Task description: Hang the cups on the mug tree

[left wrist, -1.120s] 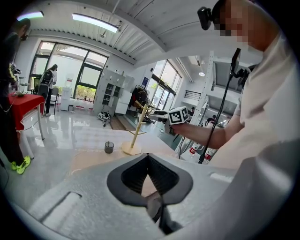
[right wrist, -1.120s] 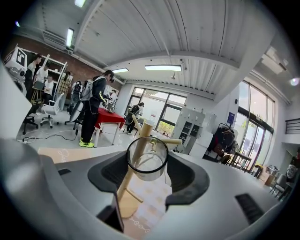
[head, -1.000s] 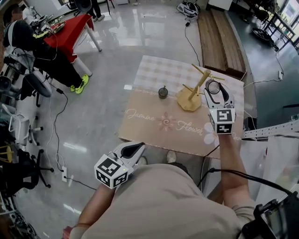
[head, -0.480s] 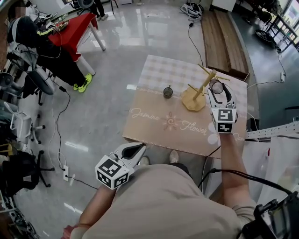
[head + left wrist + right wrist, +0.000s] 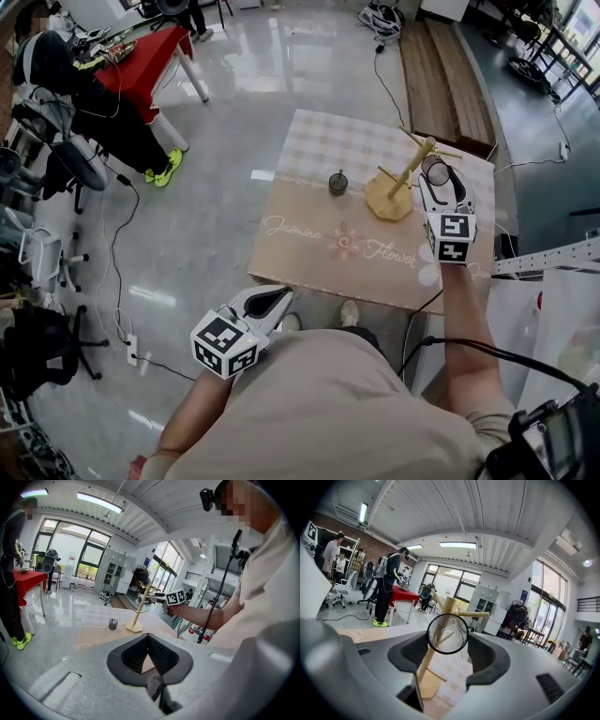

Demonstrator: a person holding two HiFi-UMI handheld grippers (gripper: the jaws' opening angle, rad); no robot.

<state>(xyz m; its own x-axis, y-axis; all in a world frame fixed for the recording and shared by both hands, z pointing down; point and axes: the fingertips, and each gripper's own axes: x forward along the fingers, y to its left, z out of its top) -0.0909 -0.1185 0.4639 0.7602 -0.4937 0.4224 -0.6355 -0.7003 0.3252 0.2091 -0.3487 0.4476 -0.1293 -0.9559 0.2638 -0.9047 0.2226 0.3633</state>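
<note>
Cups: none in the left gripper (image 5: 279,298), jaws pinched together, low by the body. Farther out, the right gripper (image 5: 439,180) clamps a clear glass cup (image 5: 447,633), jaws wide, right at the pale wooden mug tree (image 5: 405,176). Next, likely: hook it onto a peg. Left of the tree, a small dark cup (image 5: 338,182) waits on the patterned tabletop (image 5: 319,248).

Bright daylight + ceiling strips (image 5: 458,545), glare on glossy floor (image 5: 281,66), heavy fisheye w/ dark corners in gripper views.
</note>
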